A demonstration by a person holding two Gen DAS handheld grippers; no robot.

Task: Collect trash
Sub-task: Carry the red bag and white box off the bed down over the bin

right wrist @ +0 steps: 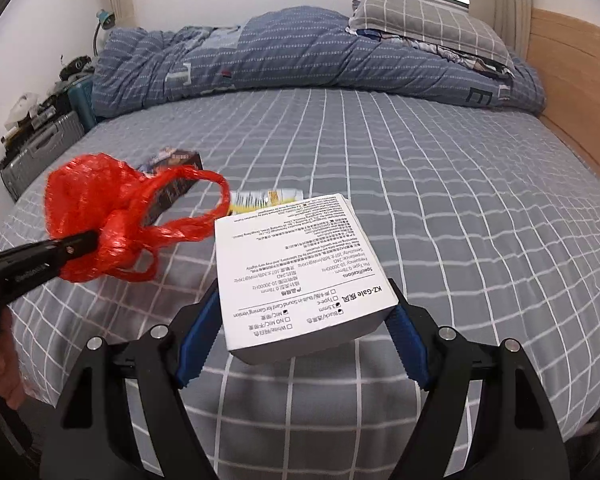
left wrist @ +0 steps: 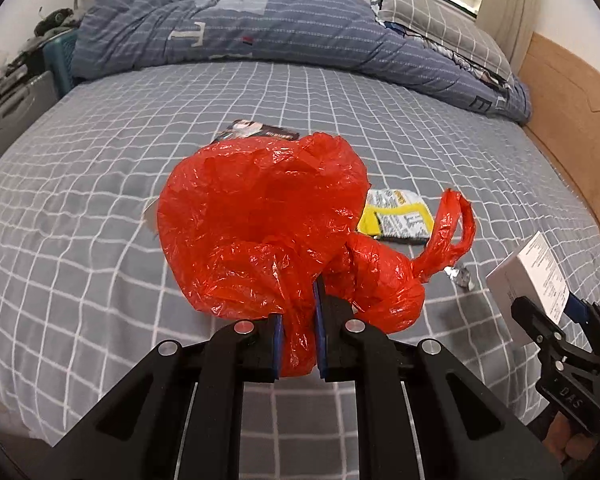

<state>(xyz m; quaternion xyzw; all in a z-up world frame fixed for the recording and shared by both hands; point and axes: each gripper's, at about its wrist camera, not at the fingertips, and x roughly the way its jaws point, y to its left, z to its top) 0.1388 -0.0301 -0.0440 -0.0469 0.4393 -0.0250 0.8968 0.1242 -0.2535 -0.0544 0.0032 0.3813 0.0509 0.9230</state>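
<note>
- One red plastic bag is held above the bed, crinkled and glossy, puffed out round, with two loop handles; one handle sticks out to the right in the left wrist view.
- The left tongs are pressed nearly together, pinching a bunched part of the bag between their blue pads.
- One white box is also held above the bed: flat and rectangular, its top face covered in small black print with checkboxes.
- The right tongs stand wide, each blue pad against one side of the box's near end, clamping it.
- Three pieces of trash lie on the bed: one yellow and white wrapper just right of the bag, one small crumpled bit of silver foil nearer the right edge, and one dark printed box beyond the bag.
- The bed has one grey sheet with a white grid.
- One blue striped quilt is heaped along the far side, with one grey checked pillow on top at the right.
- One wooden headboard runs along the right.
- One grey suitcase stands at the left beside the bed, with clutter on top.
</note>
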